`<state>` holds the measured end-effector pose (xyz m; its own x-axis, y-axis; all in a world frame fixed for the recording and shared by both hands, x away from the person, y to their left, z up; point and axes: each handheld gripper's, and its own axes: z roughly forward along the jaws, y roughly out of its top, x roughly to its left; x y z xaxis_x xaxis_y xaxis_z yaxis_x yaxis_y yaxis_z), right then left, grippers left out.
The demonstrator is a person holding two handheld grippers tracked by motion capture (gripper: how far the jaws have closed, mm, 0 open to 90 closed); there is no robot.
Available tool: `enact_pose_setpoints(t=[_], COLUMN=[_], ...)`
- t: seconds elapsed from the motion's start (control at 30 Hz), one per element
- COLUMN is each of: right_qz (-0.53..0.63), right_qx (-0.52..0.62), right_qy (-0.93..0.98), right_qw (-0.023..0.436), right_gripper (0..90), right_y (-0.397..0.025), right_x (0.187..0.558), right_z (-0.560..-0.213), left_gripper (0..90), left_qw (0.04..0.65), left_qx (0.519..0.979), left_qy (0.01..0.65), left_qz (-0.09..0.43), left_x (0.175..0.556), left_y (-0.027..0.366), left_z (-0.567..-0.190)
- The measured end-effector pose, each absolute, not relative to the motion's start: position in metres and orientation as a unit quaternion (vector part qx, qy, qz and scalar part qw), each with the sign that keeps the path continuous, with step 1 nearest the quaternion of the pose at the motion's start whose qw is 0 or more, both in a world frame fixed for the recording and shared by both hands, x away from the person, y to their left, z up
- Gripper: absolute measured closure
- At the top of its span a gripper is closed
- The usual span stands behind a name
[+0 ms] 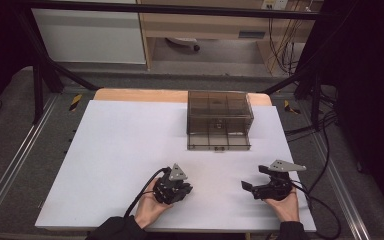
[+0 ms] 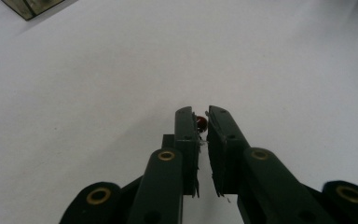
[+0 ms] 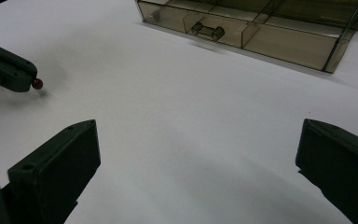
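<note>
My left gripper (image 2: pixel 201 116) is shut on a small red bead (image 2: pixel 201 122) that sits between its tips, just above the white table (image 1: pixel 125 150). From the right gripper view the same bead (image 3: pixel 37 84) pokes out of the left gripper's tip at the far left. In the high view the left gripper (image 1: pixel 187 189) sits near the front centre. My right gripper (image 1: pixel 253 178) stands open at the front right, nothing between its jaws, wide apart in its own view (image 3: pixel 198 140). A smoky clear compartment box (image 1: pixel 220 120) rests at the back centre.
The box (image 3: pixel 261 28) has several dividers and a small metal part (image 3: pixel 207 31) in one front compartment. Its corner (image 2: pixel 30 7) shows at top left of the left gripper view. Cables (image 1: pixel 325 165) trail off the table's right side. A black frame surrounds the table.
</note>
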<state>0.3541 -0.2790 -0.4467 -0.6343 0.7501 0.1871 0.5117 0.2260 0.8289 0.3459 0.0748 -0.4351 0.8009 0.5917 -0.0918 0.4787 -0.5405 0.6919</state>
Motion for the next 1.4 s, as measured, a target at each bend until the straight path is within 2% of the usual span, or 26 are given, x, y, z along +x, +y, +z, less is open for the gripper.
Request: enact_pose_setpoints(t=[0.63, 1.4], right_qz=[0.469, 0.467], right_qx=[0.408, 0.409], right_qy=[0.773, 0.774], right_qw=[0.127, 0.124], right_gripper=[0.3, 0.3], right_y=[-0.279, -0.279], right_x=[0.354, 0.354], right_z=[-0.447, -0.447], left_gripper=[82.0, 82.0], left_qw=[0.372, 0.369], left_qx=[0.871, 0.867], left_qy=[0.310, 0.316], left_qz=[0.084, 0.107], left_x=[0.361, 0.409], left_y=[0.081, 0.069], left_z=[-0.415, -0.389])
